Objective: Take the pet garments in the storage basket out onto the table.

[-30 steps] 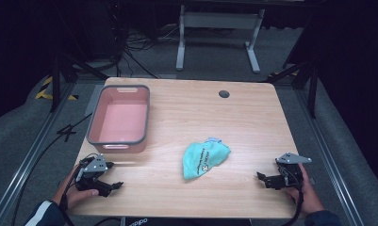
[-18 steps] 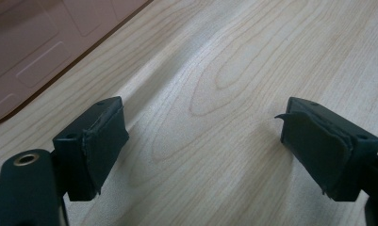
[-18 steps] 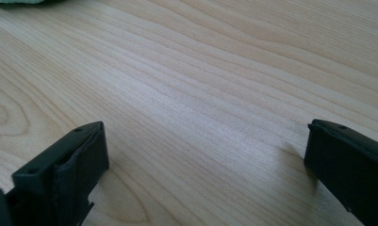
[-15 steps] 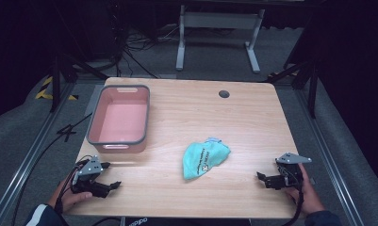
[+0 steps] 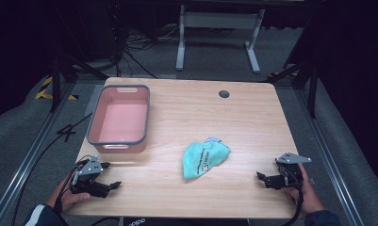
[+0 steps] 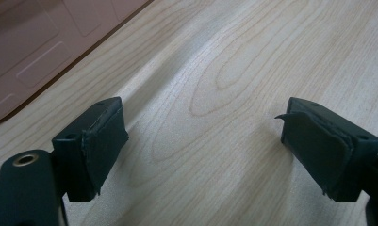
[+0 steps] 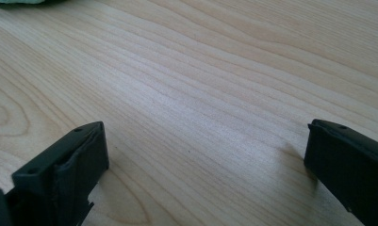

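A crumpled teal cloth [image 5: 204, 157] lies mid-counter [image 5: 252, 117] towards the near edge, its long axis slanting. The right tool [image 5: 263, 178], released and empty, sits nearer than the left tool [image 5: 112, 175], also released.

Your table [image 5: 186, 117]: pale wood-grain top, smooth, faint satin sheen, with a dark round insert [image 5: 224, 94] set in the far side. Your bin [image 5: 119, 140]: pink plastic, matt, smooth walls, grey rim. Your bag [image 5: 204, 157]: teal cloth, soft, creased, printed with white lettering. Your left gripper [image 6: 203, 141]: black matt plastic, pads [image 6: 104, 141] of dull rubbery sheet, rough-cut at the edges. Your right gripper [image 7: 205, 169]: the same black matt finish, topped by a grey flat plate [image 5: 293, 158].
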A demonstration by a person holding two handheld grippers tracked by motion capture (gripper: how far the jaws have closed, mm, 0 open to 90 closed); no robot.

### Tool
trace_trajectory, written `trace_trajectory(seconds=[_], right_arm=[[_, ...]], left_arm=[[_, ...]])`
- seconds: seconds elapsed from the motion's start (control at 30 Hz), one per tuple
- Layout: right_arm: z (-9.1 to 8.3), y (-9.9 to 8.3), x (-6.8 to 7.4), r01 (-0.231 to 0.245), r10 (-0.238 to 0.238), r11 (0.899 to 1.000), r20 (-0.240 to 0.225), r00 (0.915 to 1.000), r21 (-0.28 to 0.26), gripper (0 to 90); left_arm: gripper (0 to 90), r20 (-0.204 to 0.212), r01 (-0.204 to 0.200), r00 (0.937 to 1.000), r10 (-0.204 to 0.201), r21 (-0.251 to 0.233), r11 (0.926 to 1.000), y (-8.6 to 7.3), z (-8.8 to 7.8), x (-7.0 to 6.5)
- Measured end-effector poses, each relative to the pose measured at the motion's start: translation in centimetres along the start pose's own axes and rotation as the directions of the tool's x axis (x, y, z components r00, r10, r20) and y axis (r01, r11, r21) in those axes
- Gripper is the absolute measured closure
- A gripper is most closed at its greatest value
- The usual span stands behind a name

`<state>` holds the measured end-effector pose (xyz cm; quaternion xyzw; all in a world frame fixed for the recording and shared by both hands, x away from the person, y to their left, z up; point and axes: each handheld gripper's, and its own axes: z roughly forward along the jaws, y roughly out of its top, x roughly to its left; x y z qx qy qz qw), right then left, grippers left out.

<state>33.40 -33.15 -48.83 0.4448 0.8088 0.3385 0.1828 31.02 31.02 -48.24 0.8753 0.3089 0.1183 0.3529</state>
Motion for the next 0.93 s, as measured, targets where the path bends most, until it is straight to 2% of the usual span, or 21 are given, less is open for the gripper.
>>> trace_trajectory(seconds=[0.93], right_arm=[[0.00, 0.00, -0.03, 0.002, -0.002, 1.000, -0.002, 1.0000, 0.000, 0.7]], left_arm=[[13.3, 0.002, 0.005, 1.0000, -0.005, 0.001, 1.0000, 0.08, 0.12, 0.02]])
